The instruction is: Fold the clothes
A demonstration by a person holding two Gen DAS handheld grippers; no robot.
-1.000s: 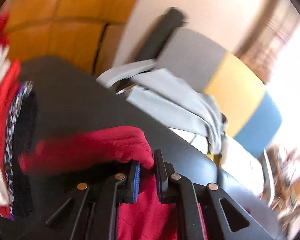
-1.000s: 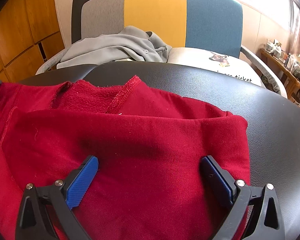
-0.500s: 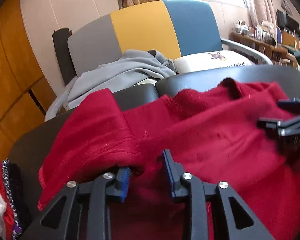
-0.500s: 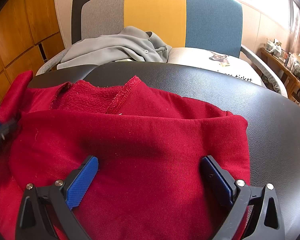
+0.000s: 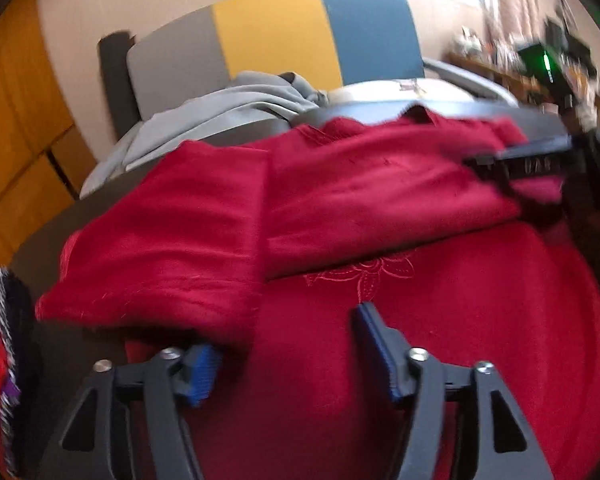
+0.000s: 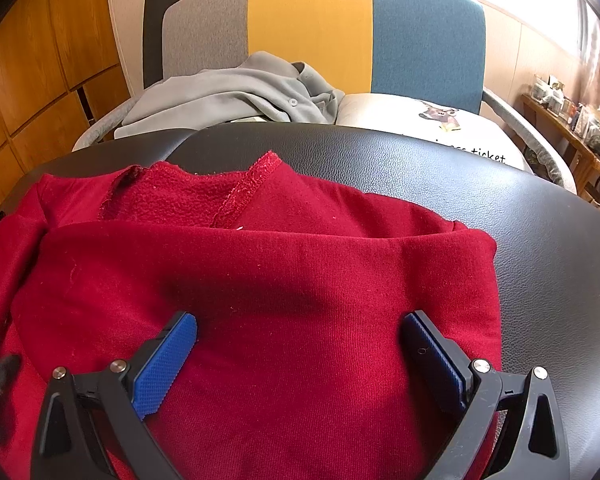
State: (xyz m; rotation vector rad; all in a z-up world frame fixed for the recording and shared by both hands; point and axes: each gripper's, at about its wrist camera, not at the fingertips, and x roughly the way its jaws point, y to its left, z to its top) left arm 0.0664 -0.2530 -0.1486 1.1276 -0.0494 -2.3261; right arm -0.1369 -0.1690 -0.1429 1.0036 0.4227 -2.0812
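Note:
A dark red sweatshirt (image 6: 284,292) lies on the black leather surface (image 6: 540,248), neck opening at the far side. Both sleeves are folded in over the body; the left sleeve (image 5: 172,240) lies beside the right one (image 5: 380,200). My left gripper (image 5: 288,344) is open just above the red cloth, its left blue pad partly under the sleeve's edge. The right gripper (image 6: 300,344) stands wide open over the folded right part, nothing between its pads. The right gripper (image 5: 532,168) also shows, blurred, at the right of the left wrist view.
A grey, yellow and blue chair (image 6: 312,24) stands behind the surface with a grey garment (image 6: 236,96) and a white printed cushion (image 6: 420,120) on it. A pile of patterned clothes (image 5: 4,352) sits at the left edge. Wooden cabinets (image 6: 40,72) line the left wall.
My left gripper carried the left sleeve across onto the sweatshirt's body, then opened and let it go. The right gripper has stayed open in place.

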